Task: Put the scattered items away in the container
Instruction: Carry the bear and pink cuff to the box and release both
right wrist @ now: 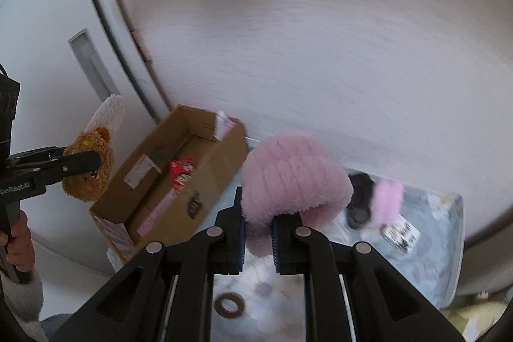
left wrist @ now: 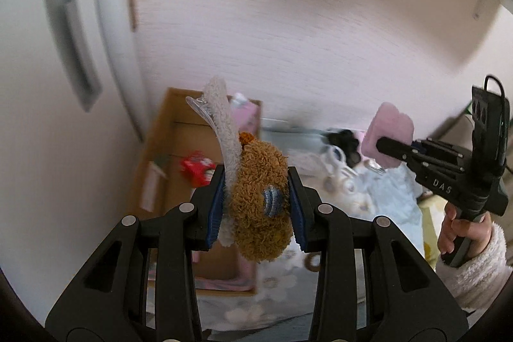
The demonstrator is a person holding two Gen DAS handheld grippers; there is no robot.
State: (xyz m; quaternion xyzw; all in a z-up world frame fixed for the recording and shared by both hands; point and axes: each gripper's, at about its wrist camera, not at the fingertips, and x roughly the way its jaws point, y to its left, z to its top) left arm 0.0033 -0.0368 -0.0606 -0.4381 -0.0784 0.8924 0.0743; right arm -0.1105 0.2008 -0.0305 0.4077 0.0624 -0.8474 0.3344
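Slippage was the main risk: the left gripper [left wrist: 256,207] was clamped on a fuzzy brown plush hair clip [left wrist: 259,201], the right gripper [right wrist: 258,233] on a fluffy pink clip [right wrist: 295,181], both aloft short of the open cardboard box [right wrist: 205,181]; soft pile could slide free, or release early and miss.

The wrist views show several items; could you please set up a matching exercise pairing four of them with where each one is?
Things:
1. Brown plush
2. Pink plush
3. Red packet
4. Brown ring

Places:
A. inside the cardboard box
B. held by the right tool
C. on the floral cloth
D. held by the left tool

Pairs: 1-D, 2-B, 3-A, 4-C
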